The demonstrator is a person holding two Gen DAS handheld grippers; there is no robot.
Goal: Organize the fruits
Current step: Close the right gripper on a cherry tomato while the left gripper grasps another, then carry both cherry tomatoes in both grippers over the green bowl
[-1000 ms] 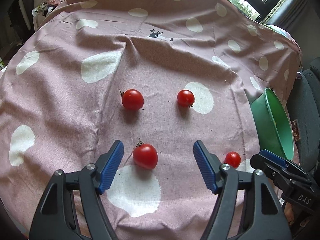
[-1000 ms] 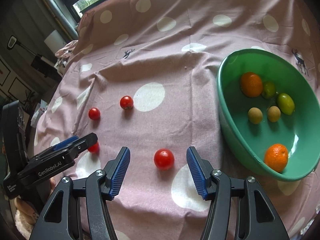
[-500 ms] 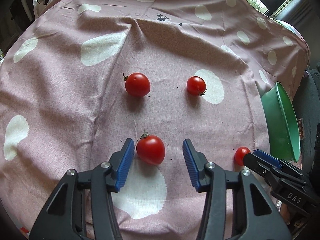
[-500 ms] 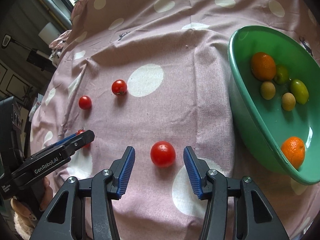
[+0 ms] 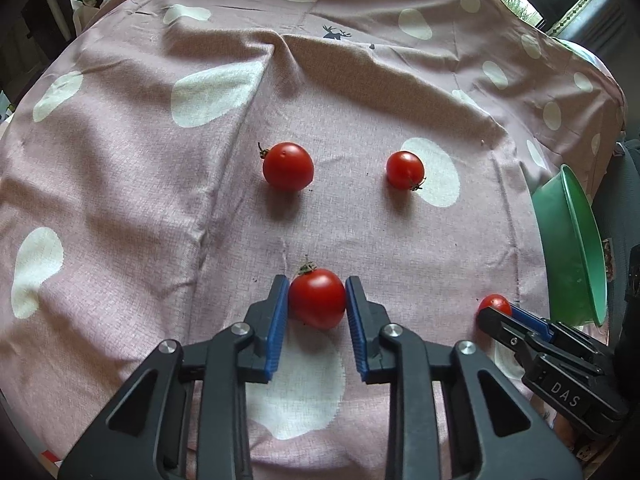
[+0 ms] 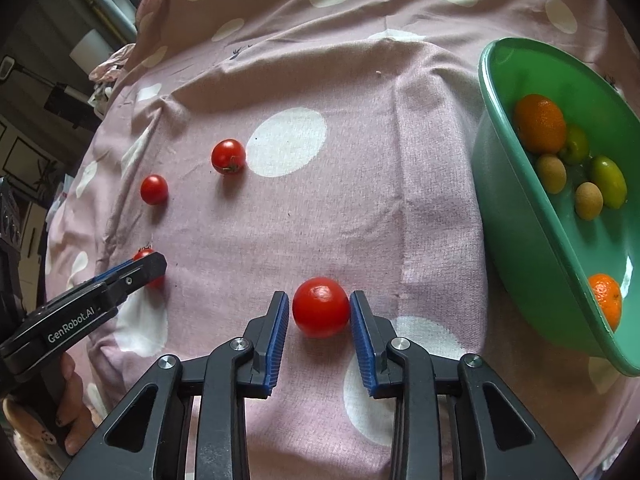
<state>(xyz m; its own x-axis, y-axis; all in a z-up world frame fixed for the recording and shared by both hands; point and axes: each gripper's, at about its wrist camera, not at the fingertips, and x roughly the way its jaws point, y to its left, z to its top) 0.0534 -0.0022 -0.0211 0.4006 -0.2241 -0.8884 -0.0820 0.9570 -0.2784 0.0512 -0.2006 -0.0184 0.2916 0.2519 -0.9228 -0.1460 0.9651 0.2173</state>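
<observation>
Tomatoes are getting pinched: my left gripper [image 5: 317, 295] is clamping one tomato [image 5: 317, 303], my right gripper [image 6: 319, 309] squeezing another tomato [image 6: 321, 307].

Soft window daylight, fisheye-warped edges

Four red tomatoes [image 6: 321, 307] sit on the pink spotted cloth [image 6: 360, 184]: one low at centre frame in the right wrist view, three toward the left. At right, one green bowl [image 6: 516, 216] holds six fruits: two oranges [image 6: 540, 123], two green fruits [image 6: 609, 181] and two small tan fruits [image 6: 551, 173]. Two grippers [image 6: 319, 334] appear, one per hand.
</observation>
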